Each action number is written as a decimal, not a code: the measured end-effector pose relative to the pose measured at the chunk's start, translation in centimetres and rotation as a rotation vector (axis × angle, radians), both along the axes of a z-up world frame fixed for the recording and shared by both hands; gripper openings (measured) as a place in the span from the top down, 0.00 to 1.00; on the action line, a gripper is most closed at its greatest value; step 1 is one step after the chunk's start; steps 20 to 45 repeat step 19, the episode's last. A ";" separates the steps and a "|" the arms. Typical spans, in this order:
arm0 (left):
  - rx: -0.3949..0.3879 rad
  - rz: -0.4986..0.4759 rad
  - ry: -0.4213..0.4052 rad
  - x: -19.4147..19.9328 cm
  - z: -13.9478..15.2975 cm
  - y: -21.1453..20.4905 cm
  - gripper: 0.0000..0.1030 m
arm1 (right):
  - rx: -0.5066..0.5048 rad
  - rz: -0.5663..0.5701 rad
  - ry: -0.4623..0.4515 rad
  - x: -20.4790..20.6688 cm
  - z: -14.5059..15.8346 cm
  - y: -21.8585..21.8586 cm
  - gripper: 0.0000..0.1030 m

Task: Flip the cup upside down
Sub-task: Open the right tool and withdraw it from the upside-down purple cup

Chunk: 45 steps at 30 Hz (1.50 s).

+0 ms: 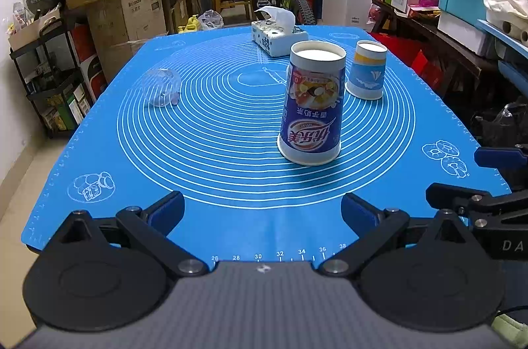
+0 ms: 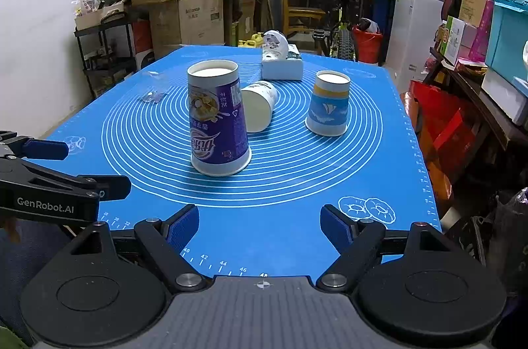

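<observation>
Cups number four on the blue mat [image 2: 297, 184] covering the surface: a tall purple cup [image 2: 216, 121] upside down at centre, a blue-and-yellow cup [image 2: 328, 103] inverted to its right, a white cup [image 2: 259, 106] on its side behind, a clear cup [image 1: 161, 86] on its side at left. A tissue box [image 2: 282, 67] holds tissues. Left tool [image 1: 262, 213] and right tool [image 2: 259, 225] gape wide, holding nothing.
</observation>
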<state>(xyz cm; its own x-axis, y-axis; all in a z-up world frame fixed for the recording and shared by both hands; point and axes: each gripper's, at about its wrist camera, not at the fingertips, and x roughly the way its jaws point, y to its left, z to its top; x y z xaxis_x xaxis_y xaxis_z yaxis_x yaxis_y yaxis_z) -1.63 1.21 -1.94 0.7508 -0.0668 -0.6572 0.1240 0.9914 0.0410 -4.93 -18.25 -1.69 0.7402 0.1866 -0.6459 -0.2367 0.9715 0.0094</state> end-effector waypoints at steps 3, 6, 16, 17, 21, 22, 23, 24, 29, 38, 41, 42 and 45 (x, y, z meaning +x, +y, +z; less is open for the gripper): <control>-0.001 0.000 -0.001 0.0 0.0 0.0 0.03 | -0.001 -0.001 0.002 0.0 -0.1 -0.1 0.19; 0.000 0.000 0.001 0.0 0.0 0.0 0.03 | -0.001 -0.001 0.001 0.1 -0.1 -0.1 0.19; 0.003 0.001 0.006 0.2 -0.2 -0.1 0.03 | 0.002 -0.003 0.007 0.4 -0.3 -0.2 0.19; 0.004 0.002 0.006 0.2 -0.2 -0.1 0.03 | 0.002 -0.004 0.008 0.4 -0.3 -0.1 0.19; 0.008 0.002 0.009 0.4 -0.3 -0.1 0.03 | 0.004 -0.007 0.012 0.6 -0.5 -0.2 0.19; 0.008 0.002 0.009 0.4 -0.3 -0.1 0.03 | 0.004 -0.007 0.012 0.6 -0.5 -0.2 0.19; 0.008 0.002 0.009 0.4 -0.3 -0.1 0.03 | 0.004 -0.007 0.012 0.6 -0.5 -0.2 0.19; 0.008 0.002 0.009 0.4 -0.3 -0.1 0.03 | 0.004 -0.007 0.012 0.6 -0.5 -0.2 0.19; 0.008 0.002 0.009 0.4 -0.3 -0.1 0.03 | 0.004 -0.007 0.012 0.6 -0.5 -0.2 0.19; 0.008 0.002 0.009 0.4 -0.3 -0.1 0.03 | 0.004 -0.007 0.012 0.6 -0.5 -0.2 0.19; 0.008 0.002 0.009 0.4 -0.3 -0.1 0.03 | 0.004 -0.007 0.012 0.6 -0.5 -0.2 0.19; 0.008 0.002 0.009 0.4 -0.3 -0.1 0.03 | 0.004 -0.007 0.012 0.6 -0.5 -0.2 0.19; 0.008 0.002 0.009 0.4 -0.3 -0.1 0.03 | 0.004 -0.007 0.012 0.6 -0.5 -0.2 0.19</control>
